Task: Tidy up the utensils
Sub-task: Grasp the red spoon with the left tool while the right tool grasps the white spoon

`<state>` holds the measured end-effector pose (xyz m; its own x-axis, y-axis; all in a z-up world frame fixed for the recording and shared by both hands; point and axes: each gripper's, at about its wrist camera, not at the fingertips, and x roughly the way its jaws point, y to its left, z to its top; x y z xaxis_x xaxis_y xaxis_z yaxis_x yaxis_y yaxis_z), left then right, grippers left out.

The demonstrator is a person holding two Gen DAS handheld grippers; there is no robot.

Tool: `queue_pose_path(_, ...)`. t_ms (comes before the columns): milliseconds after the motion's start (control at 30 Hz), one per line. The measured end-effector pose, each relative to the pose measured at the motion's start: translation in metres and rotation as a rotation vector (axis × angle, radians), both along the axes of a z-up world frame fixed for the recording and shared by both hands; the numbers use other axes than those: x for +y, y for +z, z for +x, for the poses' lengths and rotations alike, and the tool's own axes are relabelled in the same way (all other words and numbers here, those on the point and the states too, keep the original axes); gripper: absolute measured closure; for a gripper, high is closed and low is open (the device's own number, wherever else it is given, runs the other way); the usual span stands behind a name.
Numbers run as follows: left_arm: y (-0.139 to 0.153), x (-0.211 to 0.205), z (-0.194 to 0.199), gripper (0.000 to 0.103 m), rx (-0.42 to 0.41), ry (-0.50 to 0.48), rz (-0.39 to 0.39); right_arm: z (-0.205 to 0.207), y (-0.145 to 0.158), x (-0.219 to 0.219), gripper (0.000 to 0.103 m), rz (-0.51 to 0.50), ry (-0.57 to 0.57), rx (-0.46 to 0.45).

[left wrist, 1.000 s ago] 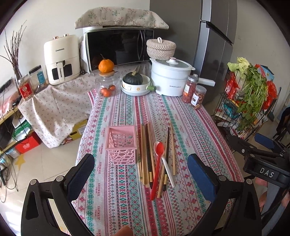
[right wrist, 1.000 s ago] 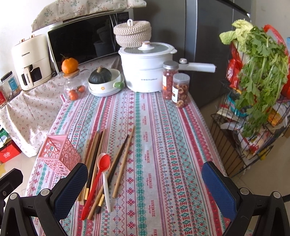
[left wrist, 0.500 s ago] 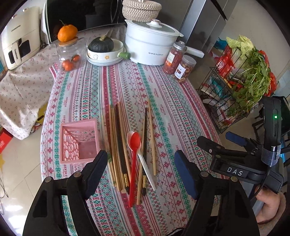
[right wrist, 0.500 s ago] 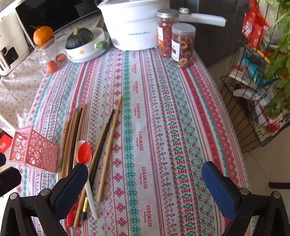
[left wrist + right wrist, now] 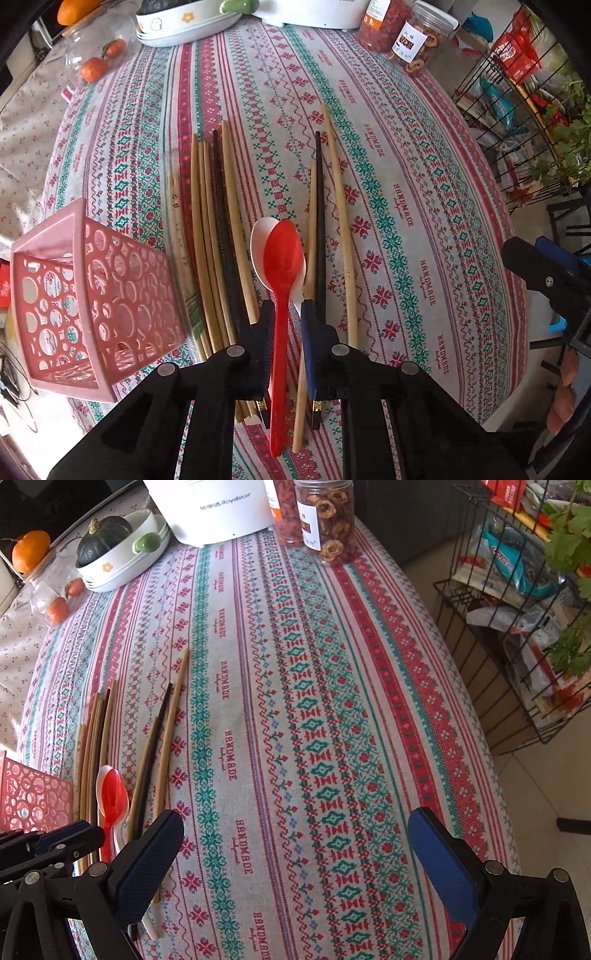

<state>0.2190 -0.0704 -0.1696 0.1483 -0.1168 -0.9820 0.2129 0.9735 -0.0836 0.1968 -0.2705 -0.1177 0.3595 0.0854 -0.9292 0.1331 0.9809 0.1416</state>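
A red spoon [image 5: 282,254] lies on a white spoon [image 5: 260,230] among several wooden and dark chopsticks [image 5: 218,236] on the patterned tablecloth. My left gripper [image 5: 287,317] sits low over the table, its jaws narrowed around the red spoon's handle with a small gap still showing on each side. A pink perforated basket [image 5: 92,295] stands just to the left. My right gripper [image 5: 295,845] is wide open and empty above the cloth, right of the utensils. The red spoon [image 5: 112,801], chopsticks [image 5: 162,738] and basket [image 5: 33,801] also show in the right wrist view.
At the far end stand a white bowl with a dark squash [image 5: 110,550], a white cooker [image 5: 210,506], two jars of dried food [image 5: 325,520] and a glass jar with oranges [image 5: 96,55]. A black wire rack with greens [image 5: 524,602] stands off the right table edge.
My left gripper has dropped down to the utensils and its jaws have closed in from wide open to either side of the red spoon's handle. My right gripper has moved lower and forward, staying open.
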Motion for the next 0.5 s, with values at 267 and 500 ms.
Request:
queue_pose_path(267,-0.016,-0.007,0.004,0.094,0.019,-0.012,0.047,0.000,0.001,0.006,0.005,0.017,0.015,-0.005)
queue_pose_path(500,-0.008,-0.003,0.004,0.095,-0.030,-0.016,0.019,0.002,-0.003,0.011,0.014,0.061,0.021,0.004)
